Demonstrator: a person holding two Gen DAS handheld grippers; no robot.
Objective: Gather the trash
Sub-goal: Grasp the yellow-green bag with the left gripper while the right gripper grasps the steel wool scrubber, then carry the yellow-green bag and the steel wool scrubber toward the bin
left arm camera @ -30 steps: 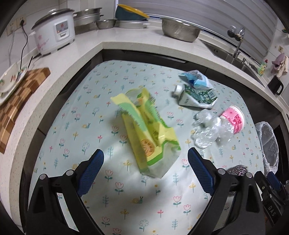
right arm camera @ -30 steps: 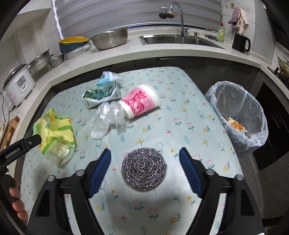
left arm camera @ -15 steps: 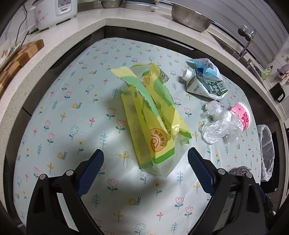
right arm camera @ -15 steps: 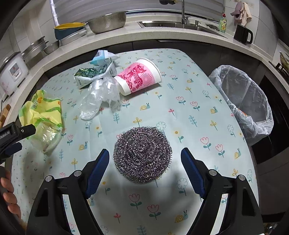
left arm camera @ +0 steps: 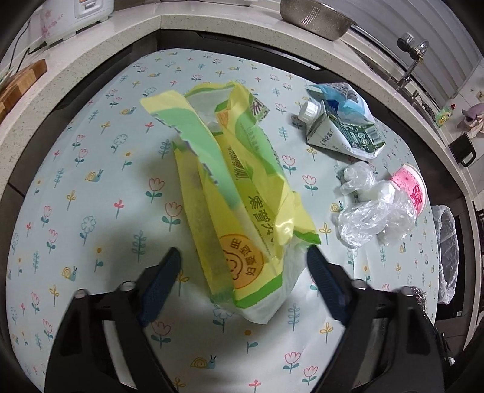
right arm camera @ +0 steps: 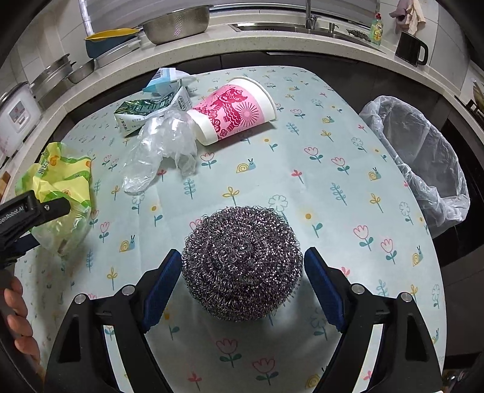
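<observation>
A torn yellow-green plastic bag point(left arm camera: 242, 193) lies on the floral tablecloth point(left arm camera: 90, 187), its near end between the jaws of my left gripper point(left arm camera: 243, 257). Those jaws are closing, with small gaps still showing beside the bag. A steel wool scourer point(right arm camera: 242, 263) sits between the pads of my right gripper point(right arm camera: 242, 257), which is open and stands just clear of it on both sides. Further back lie a pink paper cup point(right arm camera: 233, 115) on its side, crumpled clear plastic point(right arm camera: 160, 148) and a flattened milk carton point(right arm camera: 151, 112). The yellow-green bag point(right arm camera: 60, 181) also shows at the left.
A bin with a clear liner point(right arm camera: 423, 157) stands off the table's right edge. A countertop point(right arm camera: 272, 39) wraps the far side, carrying a colander point(right arm camera: 178, 24), a rice cooker point(left arm camera: 78, 18), a sink and a black mug point(right arm camera: 411, 51). A hand point(right arm camera: 15, 308) shows at lower left.
Both grippers have sunk toward the table. The bag and the scourer now sit between the jaws. The left jaws have narrowed; the right have kept their width.
</observation>
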